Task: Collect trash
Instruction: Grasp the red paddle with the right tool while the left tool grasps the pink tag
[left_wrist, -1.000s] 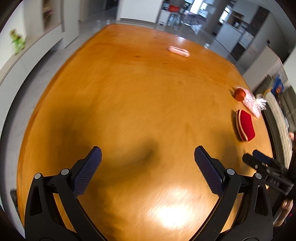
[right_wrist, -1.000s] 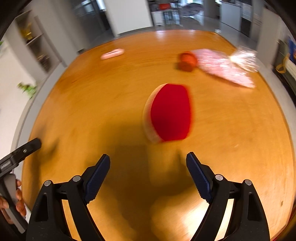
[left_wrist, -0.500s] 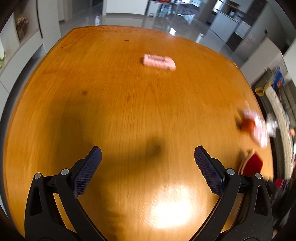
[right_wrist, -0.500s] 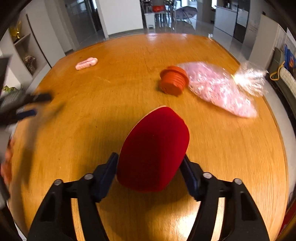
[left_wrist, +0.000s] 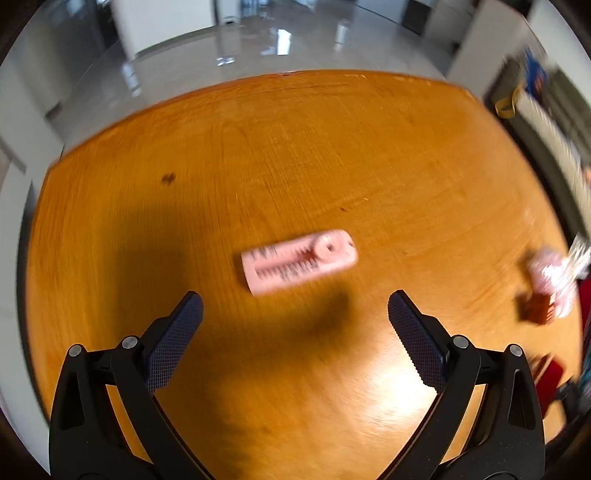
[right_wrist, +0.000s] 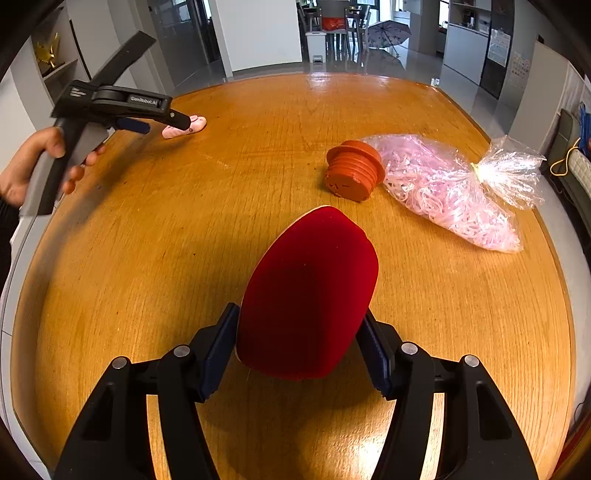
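Red padded object (right_wrist: 308, 295), flat and rounded, lies on the wooden worktop (right_wrist: 147, 266), pinched at its near end between the pads of the right tool (right_wrist: 297, 345) (both pads touch its sides). Beyond it: an orange ribbed cap (right_wrist: 352, 171) touching a clear bag of pink shreds (right_wrist: 450, 192). The small pink packet (left_wrist: 299, 260) lies just ahead of the left tool (left_wrist: 291, 314), whose jaws stand spread wide with nothing between them. Only the right wrist view shows the hand (right_wrist: 33, 170) holding the left tool; the left view is motion-blurred.
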